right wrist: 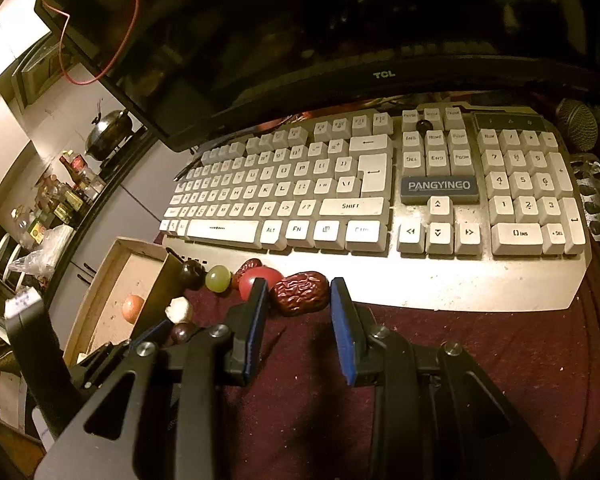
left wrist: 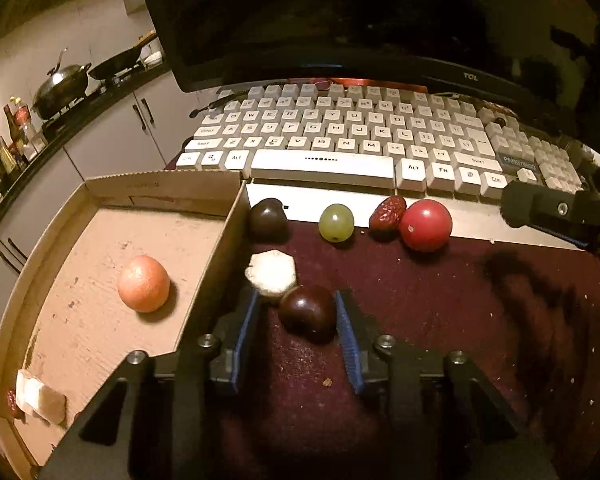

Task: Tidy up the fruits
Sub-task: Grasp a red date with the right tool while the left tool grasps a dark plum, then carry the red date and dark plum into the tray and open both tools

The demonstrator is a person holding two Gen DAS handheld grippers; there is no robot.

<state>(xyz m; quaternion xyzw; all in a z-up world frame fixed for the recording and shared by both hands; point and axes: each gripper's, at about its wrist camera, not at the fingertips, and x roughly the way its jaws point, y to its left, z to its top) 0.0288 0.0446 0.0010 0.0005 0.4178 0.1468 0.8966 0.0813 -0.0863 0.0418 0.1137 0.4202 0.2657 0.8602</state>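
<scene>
We have our left claw (left wrist: 296,312) spread wide around a dark glossy plum (left wrist: 308,312), both blue ribbed pads flanking it but not clamped, so it looks ready to close. Touching that plum on the claw's far left is a pale, chalky faceted chunk (left wrist: 272,276), which could get nudged. Left of the claw lies the shallow cardboard tray (left wrist: 204,272), rough and scuffed, holding a matte orange fruit (left wrist: 143,283); we judge it the collecting place. Ahead, along the keyboard's (left wrist: 320,160) edge, sit another dark fruit (left wrist: 267,218), a smooth green grape (left wrist: 336,222) and a shiny red round fruit (left wrist: 425,225).

Our right claw (right wrist: 298,300) is also open, its pads bracketing a wrinkled red date (right wrist: 300,293) lying on the maroon cloth surface (right wrist: 480,360), not yet gripped.
</scene>
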